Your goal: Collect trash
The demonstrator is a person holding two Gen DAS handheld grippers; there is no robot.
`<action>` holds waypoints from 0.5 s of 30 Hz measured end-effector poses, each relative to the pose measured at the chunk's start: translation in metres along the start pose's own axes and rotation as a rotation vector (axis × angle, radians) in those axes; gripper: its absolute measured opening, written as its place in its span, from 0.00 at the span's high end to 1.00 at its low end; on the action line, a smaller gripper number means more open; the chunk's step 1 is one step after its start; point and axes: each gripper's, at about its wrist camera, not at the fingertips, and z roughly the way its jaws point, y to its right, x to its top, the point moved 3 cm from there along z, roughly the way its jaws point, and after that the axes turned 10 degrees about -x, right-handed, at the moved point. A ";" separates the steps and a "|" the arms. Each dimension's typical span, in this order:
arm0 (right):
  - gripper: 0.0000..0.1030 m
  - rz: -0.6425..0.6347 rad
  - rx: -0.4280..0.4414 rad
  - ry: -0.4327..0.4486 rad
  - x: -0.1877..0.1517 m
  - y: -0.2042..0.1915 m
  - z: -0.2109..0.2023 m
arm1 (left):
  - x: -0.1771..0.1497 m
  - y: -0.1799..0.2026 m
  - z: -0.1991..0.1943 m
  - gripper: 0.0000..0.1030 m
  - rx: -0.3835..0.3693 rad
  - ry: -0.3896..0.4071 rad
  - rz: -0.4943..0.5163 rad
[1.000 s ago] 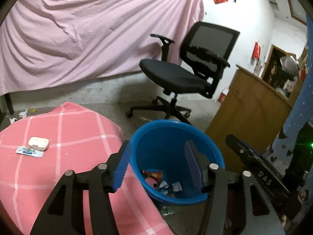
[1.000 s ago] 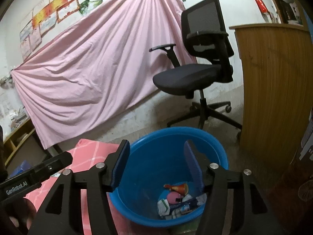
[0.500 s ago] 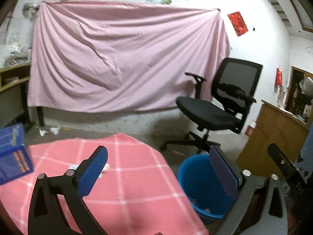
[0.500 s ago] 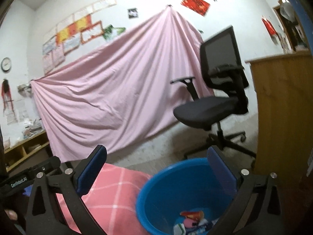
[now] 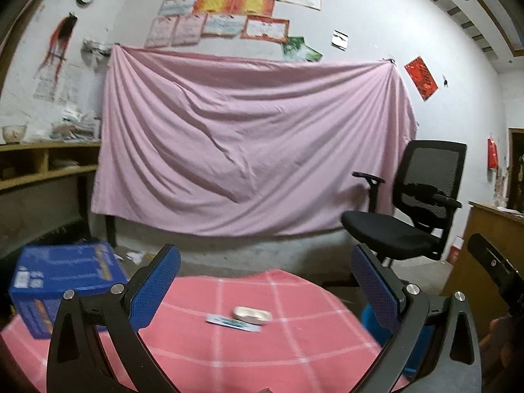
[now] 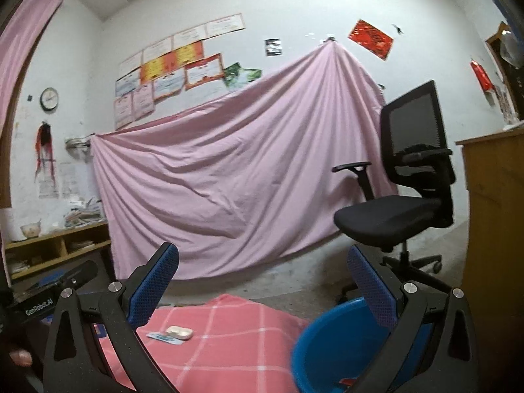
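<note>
A small white case [image 5: 252,314] and a blue-and-white wrapper [image 5: 233,323] lie on the pink checked tablecloth [image 5: 294,344]; both also show in the right wrist view, the case [image 6: 179,332] and the wrapper [image 6: 164,338]. The blue bin [image 6: 330,350] stands right of the table; only a sliver of it [image 5: 368,319] shows in the left wrist view. My left gripper [image 5: 265,290] is open and empty, raised above the table. My right gripper [image 6: 262,288] is open and empty, above the table edge and bin.
A blue cardboard box [image 5: 62,281] stands at the table's left. A black office chair [image 5: 406,222] stands at the right before a hung pink sheet [image 5: 245,150]. A wooden cabinet [image 6: 494,216] is at far right, wooden shelves [image 5: 39,170] at left.
Both grippers opened wide, rose and tilted up away from the bin. The left one swung left over the table, bringing the blue box into view.
</note>
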 end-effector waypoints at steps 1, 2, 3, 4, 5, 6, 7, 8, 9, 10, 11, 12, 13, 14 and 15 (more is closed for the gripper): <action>0.00 -0.010 0.012 -0.001 -0.001 -0.007 0.001 | 0.000 -0.007 -0.004 0.01 0.014 0.010 0.007; 0.00 -0.020 0.018 -0.001 -0.003 -0.012 0.001 | -0.001 -0.012 -0.007 0.01 0.025 0.017 0.013; 0.00 -0.037 0.024 0.001 -0.005 -0.019 0.002 | -0.002 -0.020 -0.011 0.01 0.037 0.022 0.022; 0.00 -0.065 0.029 0.003 -0.008 -0.028 0.004 | -0.003 -0.026 -0.014 0.01 0.044 0.027 0.029; 0.00 -0.082 0.032 0.003 -0.009 -0.035 0.004 | -0.004 -0.032 -0.015 0.01 0.047 0.031 0.035; 0.00 -0.103 0.039 0.003 -0.012 -0.042 0.005 | -0.005 -0.036 -0.015 0.01 0.049 0.034 0.040; 0.00 -0.118 0.047 0.003 -0.014 -0.049 0.007 | -0.007 -0.043 -0.018 0.01 0.050 0.039 0.047; 0.00 -0.131 0.051 0.005 -0.016 -0.053 0.007 | -0.009 -0.047 -0.017 0.01 0.051 0.039 0.052; 0.00 -0.145 0.054 0.007 -0.017 -0.059 0.008 | -0.010 -0.051 -0.015 0.01 0.055 0.037 0.059; 0.00 -0.165 0.065 0.011 -0.020 -0.066 0.010 | -0.013 -0.057 -0.015 0.01 0.059 0.031 0.069; 0.00 -0.181 0.070 0.009 -0.021 -0.071 0.012 | -0.014 -0.057 -0.012 0.01 0.058 0.025 0.073; 0.00 -0.194 0.072 0.003 -0.023 -0.075 0.014 | -0.017 -0.062 -0.010 0.01 0.052 0.012 0.074; 0.00 -0.213 0.081 -0.014 -0.025 -0.081 0.018 | -0.019 -0.066 -0.006 0.01 0.049 0.003 0.071; 0.00 -0.223 0.087 -0.035 -0.028 -0.085 0.023 | -0.022 -0.070 -0.003 0.01 0.046 -0.008 0.064; 0.00 -0.230 0.096 -0.054 -0.031 -0.088 0.026 | -0.024 -0.074 0.001 0.01 0.039 -0.022 0.053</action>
